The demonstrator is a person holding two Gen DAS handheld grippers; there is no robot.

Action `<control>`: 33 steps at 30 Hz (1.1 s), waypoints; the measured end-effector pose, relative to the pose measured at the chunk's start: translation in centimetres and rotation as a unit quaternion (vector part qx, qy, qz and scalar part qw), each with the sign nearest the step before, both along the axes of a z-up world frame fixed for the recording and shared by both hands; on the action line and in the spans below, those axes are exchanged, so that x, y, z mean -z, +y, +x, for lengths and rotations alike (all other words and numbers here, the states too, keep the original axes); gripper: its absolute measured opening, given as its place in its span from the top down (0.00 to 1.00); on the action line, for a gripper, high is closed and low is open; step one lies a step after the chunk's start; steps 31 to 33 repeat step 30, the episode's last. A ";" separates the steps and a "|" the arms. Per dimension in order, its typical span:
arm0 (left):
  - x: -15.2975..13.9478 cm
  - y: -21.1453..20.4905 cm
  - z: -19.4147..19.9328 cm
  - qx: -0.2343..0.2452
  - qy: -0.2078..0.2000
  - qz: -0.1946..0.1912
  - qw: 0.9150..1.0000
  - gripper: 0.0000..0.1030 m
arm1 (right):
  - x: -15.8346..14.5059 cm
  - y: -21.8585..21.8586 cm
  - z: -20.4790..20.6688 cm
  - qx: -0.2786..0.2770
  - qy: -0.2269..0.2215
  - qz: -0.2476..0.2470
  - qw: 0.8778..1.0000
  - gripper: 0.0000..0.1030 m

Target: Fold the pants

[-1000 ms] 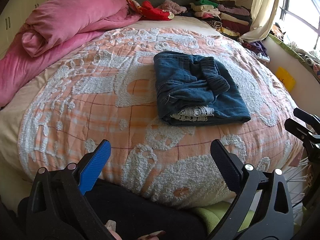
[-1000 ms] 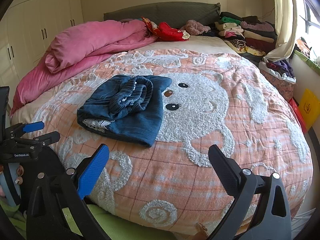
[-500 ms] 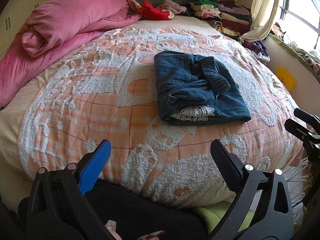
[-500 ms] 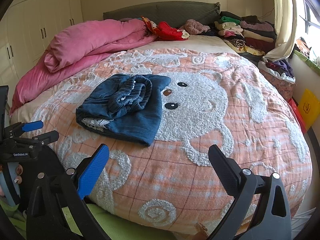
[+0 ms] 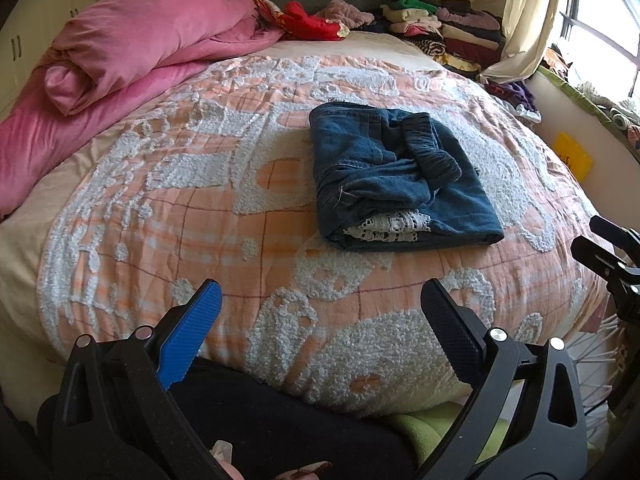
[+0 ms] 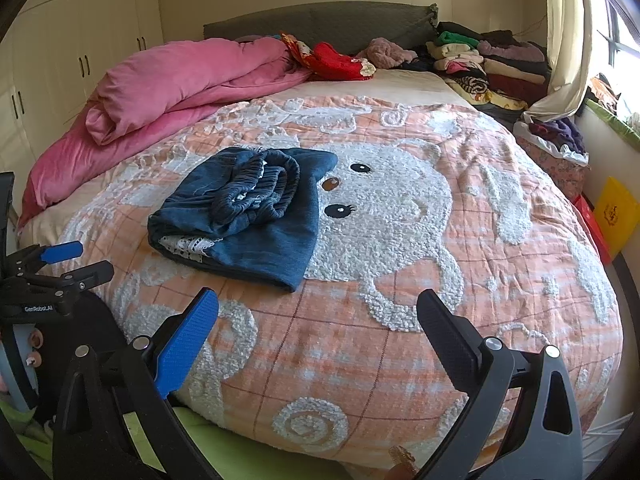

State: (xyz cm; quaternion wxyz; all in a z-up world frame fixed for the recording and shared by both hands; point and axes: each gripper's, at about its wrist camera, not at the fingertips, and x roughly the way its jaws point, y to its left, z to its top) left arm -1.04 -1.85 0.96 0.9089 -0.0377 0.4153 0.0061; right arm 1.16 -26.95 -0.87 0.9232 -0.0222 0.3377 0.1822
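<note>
Dark blue denim pants [image 5: 396, 180] lie folded into a compact bundle on the orange and white bedspread [image 5: 224, 208], with white lace trim showing at the near edge and the elastic waistband on top. They also show in the right wrist view [image 6: 244, 216]. My left gripper [image 5: 320, 312] is open and empty, held back at the bed's near edge, well short of the pants. My right gripper [image 6: 318, 320] is open and empty, also at the near edge, to the right of the pants.
A rolled pink duvet [image 5: 132, 52] lies at the far left. Stacks of folded clothes [image 6: 488, 68] sit at the far right by the headboard [image 6: 328, 24]. A curtain [image 6: 564, 40], a window and a yellow box [image 6: 616, 212] are on the right. Wardrobes [image 6: 80, 40] stand on the left.
The right wrist view has shifted a little; the pants sit slightly lower and further left in it. The left gripper and the pants have not moved.
</note>
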 end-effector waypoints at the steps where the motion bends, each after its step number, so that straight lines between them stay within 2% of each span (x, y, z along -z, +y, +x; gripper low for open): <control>1: 0.0 0.0 -0.1 0.001 0.001 0.000 1.000 0.09 | 0.0 0.0 0.0 0.000 0.000 0.000 1.000 0.04; 11: 0.6 1.2 0.3 -0.005 0.013 -0.011 1.000 0.09 | 0.1 -1.2 0.7 0.020 0.003 -0.006 1.000 0.04; 14: 0.8 2.7 0.9 -0.033 0.022 -0.007 0.999 0.09 | 0.2 -2.3 1.6 0.036 0.002 -0.009 0.999 0.04; 20: 0.8 9.9 3.8 -0.126 0.036 0.003 0.991 0.09 | 0.9 -7.6 6.2 0.102 0.009 -0.019 0.995 0.04; 23: 0.5 15.4 6.4 -0.184 0.034 0.013 0.982 0.09 | 1.2 -11.9 10.0 0.148 0.019 -0.013 0.989 0.04; 26: 1.3 20.7 10.0 -0.234 0.052 0.031 0.970 0.09 | 1.6 -16.5 14.3 0.194 0.026 -0.010 0.981 0.04; 28: 2.6 24.5 12.9 -0.270 0.071 0.041 0.959 0.09 | 2.2 -19.2 17.6 0.231 0.036 -0.022 0.972 0.04; 30: 4.6 27.5 15.6 -0.305 0.092 0.040 0.947 0.09 | 3.1 -21.1 20.5 0.245 0.047 -0.037 0.968 0.04; 33: 4.6 27.5 15.6 -0.305 0.092 0.040 0.947 0.09 | 3.1 -21.1 20.5 0.245 0.047 -0.037 0.968 0.04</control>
